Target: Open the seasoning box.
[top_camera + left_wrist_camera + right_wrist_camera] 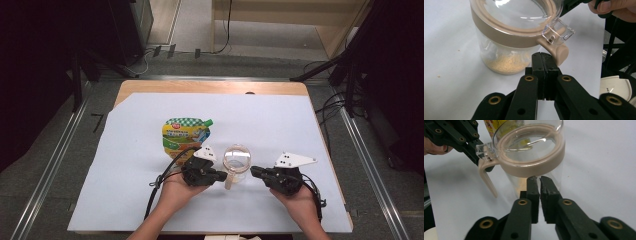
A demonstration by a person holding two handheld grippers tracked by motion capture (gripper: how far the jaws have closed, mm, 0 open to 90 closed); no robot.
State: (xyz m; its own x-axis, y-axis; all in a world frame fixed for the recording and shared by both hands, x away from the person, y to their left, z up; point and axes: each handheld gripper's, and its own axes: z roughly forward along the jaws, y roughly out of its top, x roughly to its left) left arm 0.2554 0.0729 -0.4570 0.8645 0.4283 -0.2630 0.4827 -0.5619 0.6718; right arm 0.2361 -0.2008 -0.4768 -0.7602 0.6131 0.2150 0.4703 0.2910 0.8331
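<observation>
Hands enter from the near edge of the table, each holding a black gripper, and both tools point inward at a clear jar (236,162) that stands upright between them on a pale sheet (125,200).

The left gripper (222,176) has its jaws pressed together with nothing between them. Its tip rests at the beige clip (556,51) that hangs down the jar's near side, just under a clear plastic tab (559,33); whether it touches the clip cannot be told. It seems placed there to push or lift the clasp that locks the lid.

The right gripper (254,171) is also closed, a thin slit showing between the jaw tips, holding nothing. It sits just below the beige sealing ring (531,167) on the opposite side, probably to brace the jar against sliding.

Inside the jar, a shallow layer of tan grains (506,63) covers the bottom. The glass lid is down on the ring.

Farther back, well behind the left hand, a green and yellow pouch (186,134) lies flat, out of the way. Nothing blocks either tool. Beyond the sheet are the wooden table edge (210,86) and a dark floor with cables.
</observation>
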